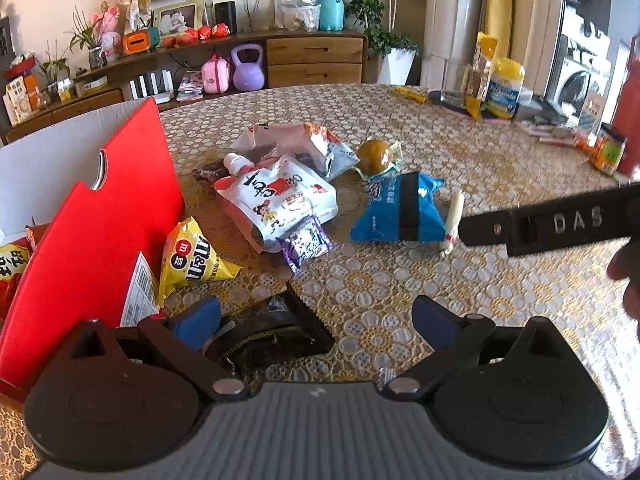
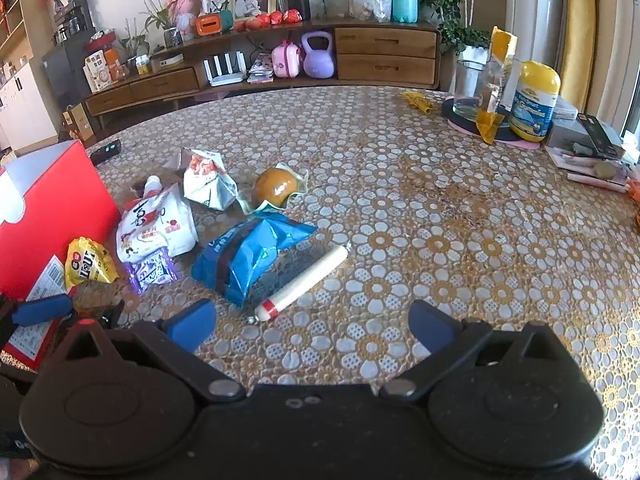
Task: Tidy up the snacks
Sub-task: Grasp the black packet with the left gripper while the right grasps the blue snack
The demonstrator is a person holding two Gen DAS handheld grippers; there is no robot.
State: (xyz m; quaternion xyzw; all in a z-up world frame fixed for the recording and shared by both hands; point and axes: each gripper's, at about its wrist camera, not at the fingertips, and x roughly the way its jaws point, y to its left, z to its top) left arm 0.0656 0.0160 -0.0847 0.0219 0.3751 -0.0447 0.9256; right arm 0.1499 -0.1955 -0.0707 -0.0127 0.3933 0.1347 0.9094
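My left gripper [image 1: 316,320] is open, low over the flowered tablecloth. A dark packet [image 1: 272,332] lies between its fingers, close to the left blue pad [image 1: 200,320]. The red box [image 1: 92,220] stands at the left with a red snack bag [image 1: 12,268] inside. Ahead lie a yellow bag [image 1: 192,260], a white spout pouch [image 1: 276,196], a purple packet [image 1: 306,242], a blue bag [image 1: 400,208], a round brown bun [image 1: 374,156] and a white sausage stick [image 1: 454,216]. My right gripper [image 2: 314,326] is open and empty, just short of the sausage stick [image 2: 304,284] and the blue bag [image 2: 248,256].
A crumpled white-and-red bag [image 2: 208,184] sits behind the pouch. At the table's far right stand a glass jar [image 2: 468,88], a yellow-capped bottle [image 2: 534,100] and stacked books [image 2: 588,148]. A dark remote [image 2: 106,150] lies behind the red box [image 2: 52,216]. A wooden sideboard [image 2: 384,54] is beyond the table.
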